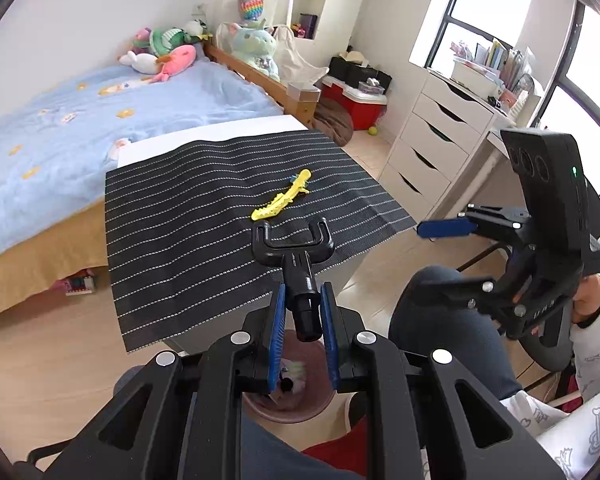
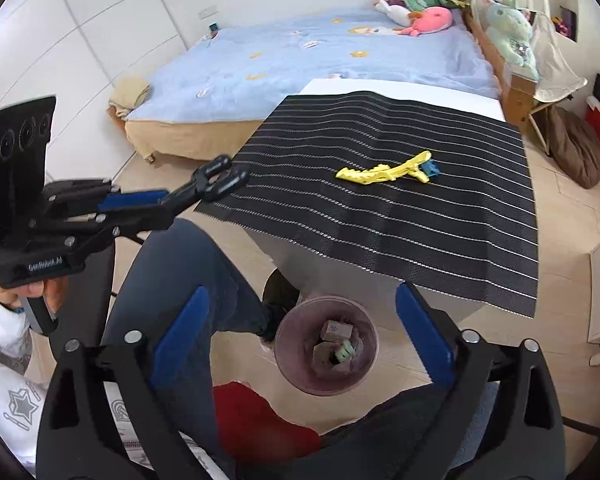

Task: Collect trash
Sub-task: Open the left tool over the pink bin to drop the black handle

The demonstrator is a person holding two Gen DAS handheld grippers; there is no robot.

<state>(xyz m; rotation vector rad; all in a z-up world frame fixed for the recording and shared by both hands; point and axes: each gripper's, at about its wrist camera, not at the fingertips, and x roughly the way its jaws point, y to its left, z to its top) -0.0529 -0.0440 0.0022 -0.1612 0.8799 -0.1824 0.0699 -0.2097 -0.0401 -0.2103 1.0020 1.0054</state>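
Observation:
My left gripper is shut on the stem of a black forked plastic piece, which sticks out over the near edge of the striped mat. A pink waste bin stands on the floor below, holding small boxes and a green scrap. My right gripper hangs open right above the bin, with nothing between its blue pads. A yellow hair clip lies on the mat beside a small blue block.
The mat covers a white table standing against a bed with plush toys. White drawers stand to the right. The person's legs, a dark shoe and a red slipper crowd the floor around the bin.

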